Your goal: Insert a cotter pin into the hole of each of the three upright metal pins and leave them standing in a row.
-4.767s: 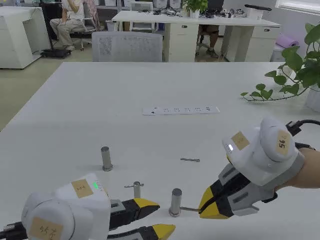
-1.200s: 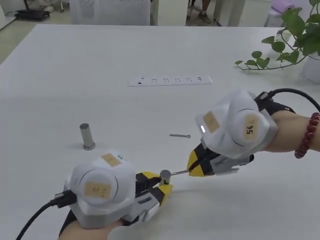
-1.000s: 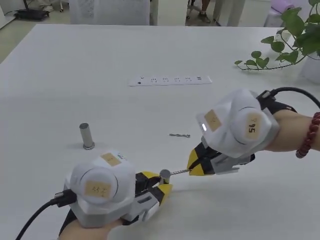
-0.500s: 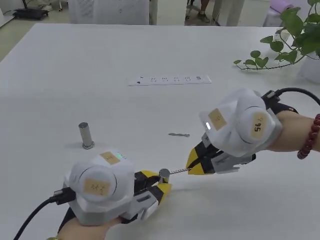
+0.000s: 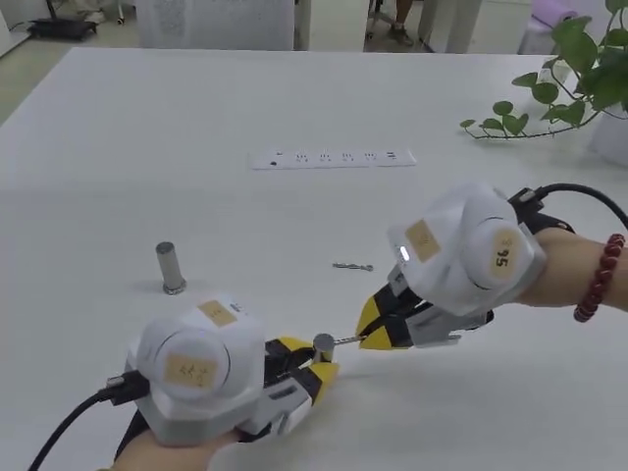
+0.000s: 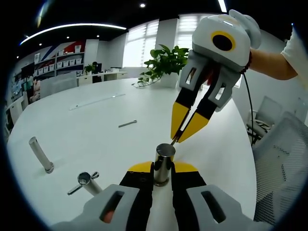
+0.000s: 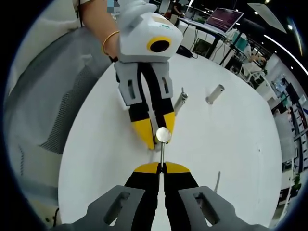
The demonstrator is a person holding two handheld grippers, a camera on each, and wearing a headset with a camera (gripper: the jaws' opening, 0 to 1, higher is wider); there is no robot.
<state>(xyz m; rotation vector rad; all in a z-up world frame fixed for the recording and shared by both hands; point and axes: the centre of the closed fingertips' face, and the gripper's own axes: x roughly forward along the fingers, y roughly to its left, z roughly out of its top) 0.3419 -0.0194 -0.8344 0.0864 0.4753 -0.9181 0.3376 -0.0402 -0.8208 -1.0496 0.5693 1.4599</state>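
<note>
Judged one-third done: first metal pin (image 6: 86,181) fitted; second metal pin (image 5: 323,344) clamped upright by the left gripper (image 5: 310,359), cotter pin (image 5: 345,340) pinched in the right gripper (image 5: 364,332) at its hole; third metal pin (image 5: 171,267) bare, spare cotter pin (image 5: 352,266) lying near.

Black fingers (image 6: 139,179) tipped yellow — grey metal pin (image 6: 164,161), white table (image 5: 196,147).

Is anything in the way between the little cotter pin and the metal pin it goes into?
Nothing visible is. The right gripper holds the cotter pin with its tip right at the top of the metal pin, which the left gripper clamps upright.
</note>
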